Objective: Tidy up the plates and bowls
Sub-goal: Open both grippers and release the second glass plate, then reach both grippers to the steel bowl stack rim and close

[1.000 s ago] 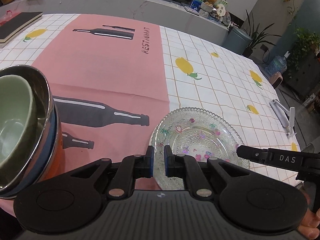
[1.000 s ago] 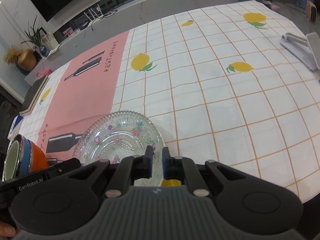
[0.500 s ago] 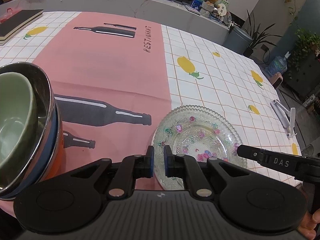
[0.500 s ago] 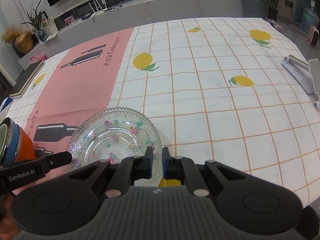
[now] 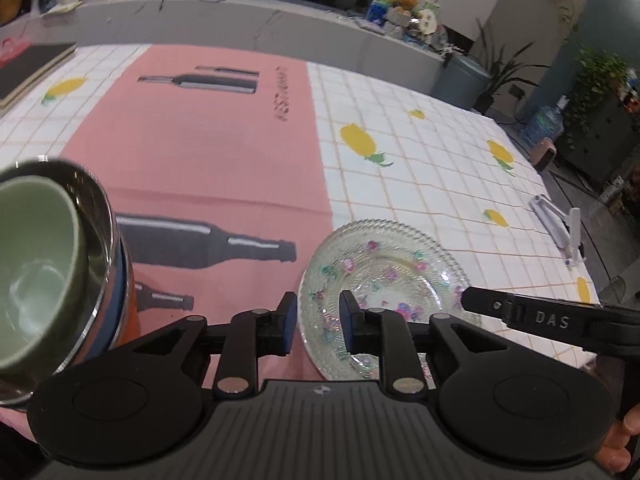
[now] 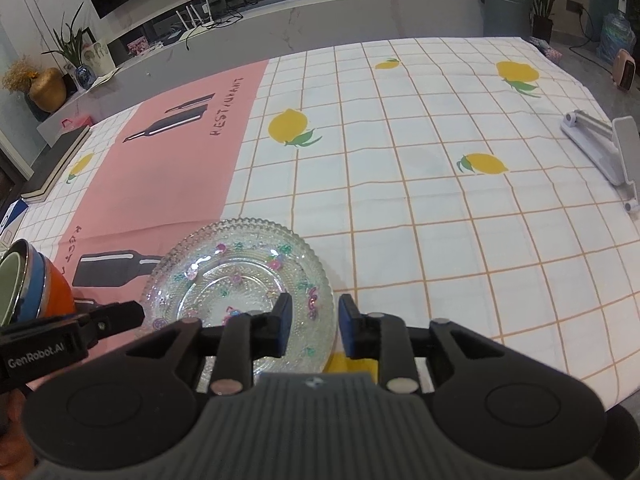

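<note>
A clear glass plate [image 5: 384,276] with small coloured flowers lies flat on the tablecloth; it also shows in the right wrist view [image 6: 240,280]. My left gripper [image 5: 318,322] is open and empty, its jaws straddling the plate's near left rim. My right gripper [image 6: 312,328] is open and empty at the plate's near right rim. A stack of bowls [image 5: 52,280], green inside steel inside blue and orange, stands at the left; it shows at the left edge of the right wrist view [image 6: 28,284].
A white folding stand [image 6: 600,148] lies at the table's right edge. A dark book [image 5: 28,68] lies at the far left. The pink and lemon-print tablecloth [image 6: 400,184] covers the table; the front edge is close below the grippers.
Both grippers have opened from shut. The glass plate now lies on the cloth, released.
</note>
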Tool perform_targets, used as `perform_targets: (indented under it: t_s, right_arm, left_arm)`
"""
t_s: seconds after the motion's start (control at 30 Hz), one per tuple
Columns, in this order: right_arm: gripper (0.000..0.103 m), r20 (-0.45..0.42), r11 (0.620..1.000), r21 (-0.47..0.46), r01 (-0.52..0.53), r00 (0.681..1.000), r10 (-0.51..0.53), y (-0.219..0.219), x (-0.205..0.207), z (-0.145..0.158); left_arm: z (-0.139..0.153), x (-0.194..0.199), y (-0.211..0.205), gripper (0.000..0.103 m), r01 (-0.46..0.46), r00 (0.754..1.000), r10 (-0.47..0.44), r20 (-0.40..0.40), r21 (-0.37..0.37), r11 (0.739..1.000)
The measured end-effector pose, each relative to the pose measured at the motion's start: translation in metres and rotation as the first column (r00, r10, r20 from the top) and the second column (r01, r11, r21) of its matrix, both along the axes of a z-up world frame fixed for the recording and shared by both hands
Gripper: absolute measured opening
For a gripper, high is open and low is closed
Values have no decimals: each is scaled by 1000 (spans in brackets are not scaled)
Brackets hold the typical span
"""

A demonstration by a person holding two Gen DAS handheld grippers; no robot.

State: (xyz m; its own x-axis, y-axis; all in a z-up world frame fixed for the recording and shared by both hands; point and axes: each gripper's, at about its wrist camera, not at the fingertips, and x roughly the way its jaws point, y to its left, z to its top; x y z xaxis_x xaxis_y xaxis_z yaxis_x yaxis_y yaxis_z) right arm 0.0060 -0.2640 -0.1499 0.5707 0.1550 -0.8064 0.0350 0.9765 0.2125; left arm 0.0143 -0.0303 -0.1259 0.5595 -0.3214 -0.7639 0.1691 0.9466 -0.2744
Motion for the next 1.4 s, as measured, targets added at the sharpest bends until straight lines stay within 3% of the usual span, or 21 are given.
perform_targets:
  t_s: [0.3, 0.4, 0.5, 0.63, 0.7, 0.9, 1.03, 1.2, 1.4]
  right_arm:
    - [40, 43, 999, -1, -52, 998, 52, 17, -1, 35]
    - [51, 63, 997, -12, -82, 995, 82, 32, 3, 52]
    - [55, 93, 993, 1, -121, 988, 120, 50, 7, 67]
    - [62, 97, 980, 79, -181, 980, 174, 77, 19, 83]
    - [66, 98, 974, 99, -204, 976, 194, 94, 25, 89]
    - [76, 49, 954, 160, -254, 967, 250, 148, 44, 91]
    - [81, 14, 944, 156, -292, 956, 293, 183, 50, 84]
    - [81, -76, 949, 126, -290, 951, 301, 212, 58, 63]
    - [81, -161, 951, 127, -283, 940, 301, 229, 60, 41]
  left_arm:
    - [50, -4, 13, 30, 74, 996, -76, 55, 23, 997]
    - [69, -1, 28, 30, 65, 995, -68, 71, 53, 996]
    - [85, 1, 47, 31, 36, 995, -44, 93, 86, 996]
    - [101, 4, 79, 51, -11, 991, -5, 132, 121, 993]
    - [105, 4, 96, 54, -44, 988, 25, 149, 125, 991]
    - [97, 6, 147, 70, -137, 986, 124, 115, 119, 983]
    - [84, 7, 180, 79, -219, 975, 216, 59, 47, 975]
    - [64, 4, 212, 79, -294, 956, 293, -28, -22, 956]
    - [46, 3, 230, 80, -300, 952, 289, -101, -116, 947]
